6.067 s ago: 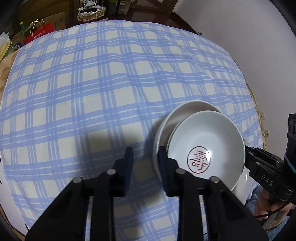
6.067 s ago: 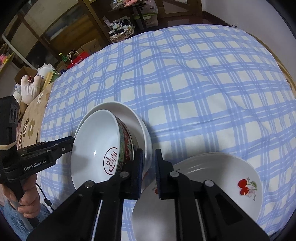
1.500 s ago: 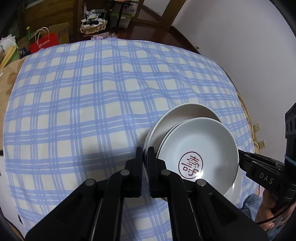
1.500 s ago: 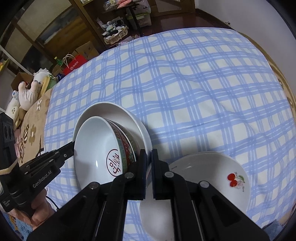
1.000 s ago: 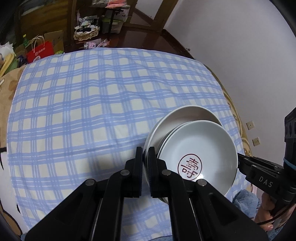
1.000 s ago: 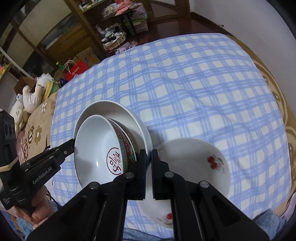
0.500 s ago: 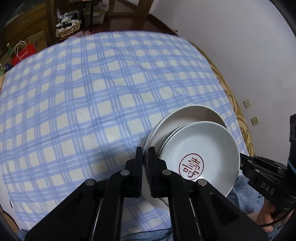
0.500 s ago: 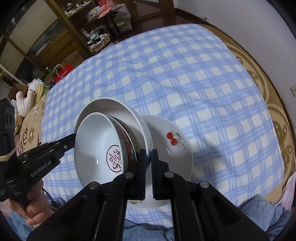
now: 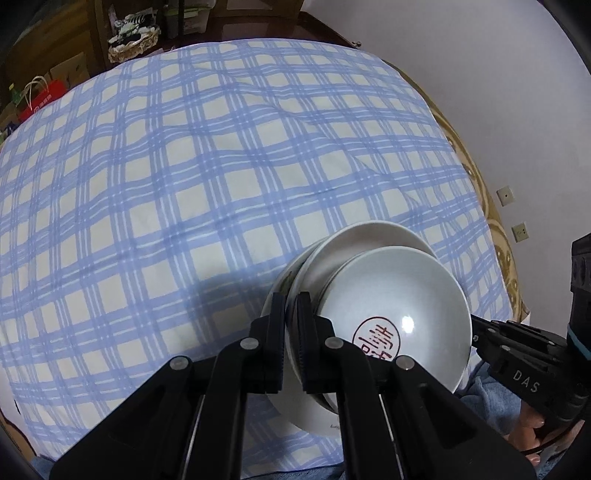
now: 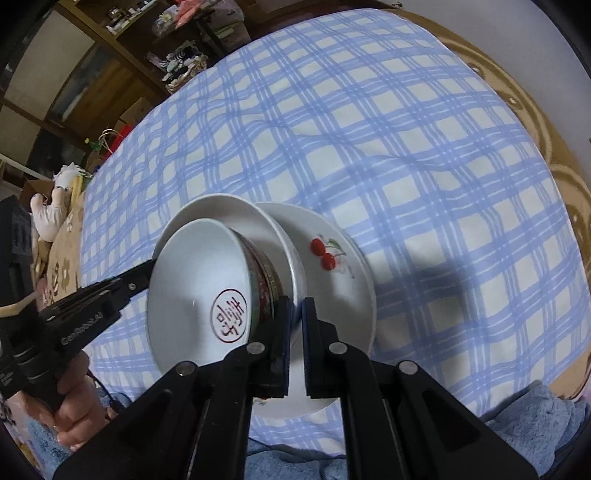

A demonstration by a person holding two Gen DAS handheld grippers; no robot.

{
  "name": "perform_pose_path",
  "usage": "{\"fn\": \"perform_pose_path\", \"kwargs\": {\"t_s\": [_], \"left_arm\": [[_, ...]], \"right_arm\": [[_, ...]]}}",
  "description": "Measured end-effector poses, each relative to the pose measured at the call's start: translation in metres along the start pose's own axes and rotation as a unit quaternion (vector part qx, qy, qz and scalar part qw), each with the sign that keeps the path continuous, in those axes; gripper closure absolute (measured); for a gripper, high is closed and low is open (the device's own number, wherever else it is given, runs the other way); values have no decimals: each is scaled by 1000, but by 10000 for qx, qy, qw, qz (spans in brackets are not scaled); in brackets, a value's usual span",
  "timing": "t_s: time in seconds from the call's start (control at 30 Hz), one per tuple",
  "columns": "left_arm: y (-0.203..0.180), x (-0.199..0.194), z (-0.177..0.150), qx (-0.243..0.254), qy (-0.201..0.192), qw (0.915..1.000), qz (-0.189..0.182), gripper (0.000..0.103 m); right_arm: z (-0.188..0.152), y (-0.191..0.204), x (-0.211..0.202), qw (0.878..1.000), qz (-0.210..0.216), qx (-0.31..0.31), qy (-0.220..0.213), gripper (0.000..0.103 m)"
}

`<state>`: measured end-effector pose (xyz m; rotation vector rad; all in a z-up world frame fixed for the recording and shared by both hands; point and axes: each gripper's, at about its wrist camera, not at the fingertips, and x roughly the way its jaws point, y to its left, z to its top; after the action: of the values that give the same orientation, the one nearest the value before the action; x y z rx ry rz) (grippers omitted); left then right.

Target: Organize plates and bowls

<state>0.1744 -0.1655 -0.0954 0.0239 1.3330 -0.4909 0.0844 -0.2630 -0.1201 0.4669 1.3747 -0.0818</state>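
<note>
A white bowl (image 9: 399, 317) with a red seal mark inside sits on a plain white plate (image 9: 362, 240). My left gripper (image 9: 291, 301) is shut on that plate's left rim. My right gripper (image 10: 296, 306) is shut on the opposite rim of the same white plate (image 10: 251, 218), with the bowl (image 10: 199, 273) beside its fingers. Both hold the stack just over a cherry-painted plate (image 10: 340, 266) that lies on the cloth. Whether the stack touches the cherry plate (image 9: 314, 421) I cannot tell. Each view shows the other gripper at the far rim.
A blue checked tablecloth (image 9: 184, 192) covers the round table, whose edge runs close to the white wall (image 9: 498, 92) on the right. Shelves, a basket (image 9: 133, 35) and bags stand beyond the far edge. A person's hand (image 10: 74, 406) and blue-clad lap are at the near edge.
Both grippers carried the plate with the bowl sideways and down. The cherry plate, earlier off to the right, now lies directly under the stack. Both stayed shut.
</note>
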Motion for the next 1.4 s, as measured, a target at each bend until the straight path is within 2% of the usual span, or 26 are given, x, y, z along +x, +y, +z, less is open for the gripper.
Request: {"fn": "perform_pose_path", "kwargs": {"t_s": [0.17, 0.33, 0.57, 0.67, 0.77, 0.9, 1.03, 1.13, 1.2, 1.27, 1.4], "left_arm": [[-6, -1, 0, 159, -68, 9998, 140, 98], [-8, -14, 0, 318, -333, 9981, 399, 91], [-6, -45, -7, 543, -650, 9937, 733, 85], [-9, -62, -14, 706, -834, 9897, 921, 76], [-10, -84, -22, 830, -1074, 9847, 1090, 60], [-13, -118, -33, 947, -1519, 9748, 1331, 41], [-13, -147, -41, 926, -1714, 9718, 1330, 25], [-13, -167, -51, 897, -1948, 9660, 1445, 19], [-12, -177, -59, 898, -2125, 9615, 1494, 17], [-11, -188, -70, 888, -2306, 9568, 1530, 15], [-6, -203, -94, 897, -2566, 9519, 1417, 14]], "right_arm": [[2, -3, -1, 10000, 57, -49, -12, 96], [-1, -3, -3, 9999, 51, -115, -111, 96], [-9, -1, -41, 9957, -195, -297, -859, 96], [-14, -2, -57, 9938, -135, -257, -1070, 95], [-18, -2, -72, 9925, -56, -245, -1200, 79], [-29, 7, -100, 9872, -54, -400, -1540, 73], [-41, 15, -130, 9827, 29, -478, -1790, 65], [-50, 23, -153, 9780, 69, -538, -2015, 63], [-57, 26, -166, 9742, 62, -585, -2177, 54], [-66, 31, -177, 9691, -2, -686, -2369, 48], [-81, 38, -187, 9613, -157, -830, -2624, 33]]}}
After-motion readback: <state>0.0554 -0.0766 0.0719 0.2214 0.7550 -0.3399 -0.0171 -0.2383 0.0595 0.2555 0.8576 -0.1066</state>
